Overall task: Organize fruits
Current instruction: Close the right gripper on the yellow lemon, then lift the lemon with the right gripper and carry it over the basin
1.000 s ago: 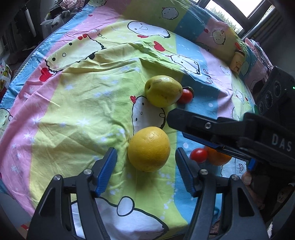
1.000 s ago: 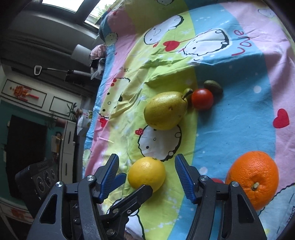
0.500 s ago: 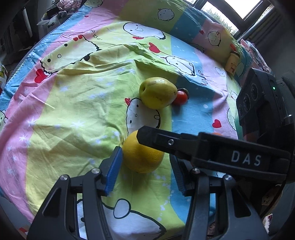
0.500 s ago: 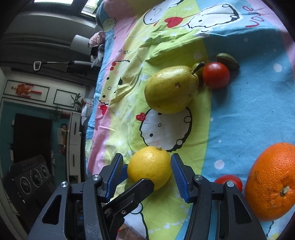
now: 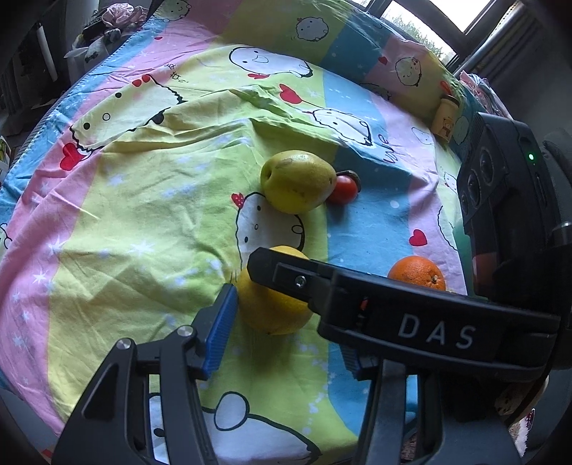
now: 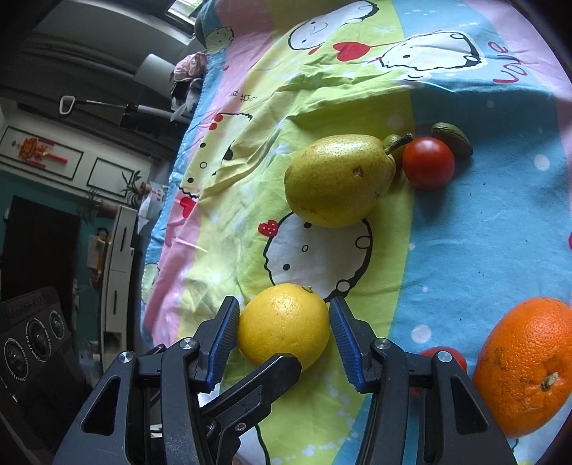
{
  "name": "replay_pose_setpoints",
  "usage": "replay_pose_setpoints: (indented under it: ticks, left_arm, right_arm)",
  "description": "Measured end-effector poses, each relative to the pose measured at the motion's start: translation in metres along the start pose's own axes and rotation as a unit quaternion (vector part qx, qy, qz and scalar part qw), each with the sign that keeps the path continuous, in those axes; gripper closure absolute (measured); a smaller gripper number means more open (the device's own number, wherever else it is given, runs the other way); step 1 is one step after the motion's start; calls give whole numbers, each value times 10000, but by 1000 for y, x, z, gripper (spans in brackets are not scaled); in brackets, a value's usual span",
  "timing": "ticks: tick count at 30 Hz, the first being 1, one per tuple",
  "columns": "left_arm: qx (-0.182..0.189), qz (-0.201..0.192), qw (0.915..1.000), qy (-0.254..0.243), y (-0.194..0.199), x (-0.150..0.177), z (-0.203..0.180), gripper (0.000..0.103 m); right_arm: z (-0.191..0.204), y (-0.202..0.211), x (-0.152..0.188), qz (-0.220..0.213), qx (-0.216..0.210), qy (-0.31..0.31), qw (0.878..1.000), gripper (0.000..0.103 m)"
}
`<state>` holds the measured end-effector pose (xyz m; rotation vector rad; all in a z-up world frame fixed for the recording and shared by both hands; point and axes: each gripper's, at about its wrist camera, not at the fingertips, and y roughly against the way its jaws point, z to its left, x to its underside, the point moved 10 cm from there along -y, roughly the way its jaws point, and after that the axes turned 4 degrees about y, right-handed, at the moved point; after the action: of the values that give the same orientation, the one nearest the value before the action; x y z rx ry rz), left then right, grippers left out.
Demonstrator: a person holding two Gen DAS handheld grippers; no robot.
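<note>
"DAS" on the right gripper [image 5: 282,282]; "love" on the bedsheet [image 5: 125,221].

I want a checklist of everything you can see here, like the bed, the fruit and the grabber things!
Surface: cartoon bedsheet, wrinkled, striped in pink, yellow-green and blue.
Job's things: yellow citrus between the right gripper's pads; pear lying on its side; tomato by the pear's stem; orange near the edge; second tomato mostly hidden behind a finger.
Clutter: small greenish-brown thing behind the tomato; yellow jar by the pillows.
Grippers: right gripper pads against the citrus; left gripper astride it too, one finger hidden.
Cables: nothing seen.
Surroundings: window; white cabinet.
</note>
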<state>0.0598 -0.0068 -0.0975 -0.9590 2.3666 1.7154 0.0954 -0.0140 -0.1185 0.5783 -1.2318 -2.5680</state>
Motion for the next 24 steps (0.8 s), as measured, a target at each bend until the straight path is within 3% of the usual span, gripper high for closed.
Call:
replay_pose_setpoints:
  ticks: [9,14,24]
  left_arm:
    - [581,-354,9976,-156,-3,-8,-43,54]
    - [883,-209,9959,39,-15,-9,-48,54]
    - [794,-17,9964,313,-28,-7,-36,56]
  right_arm:
    - [-23,40,-15,-588,643,71,9962,48]
    - [-34,47,-22,-710,1012,132,9922,51]
    - [-35,33,-24,-477,1398,369,9883,53]
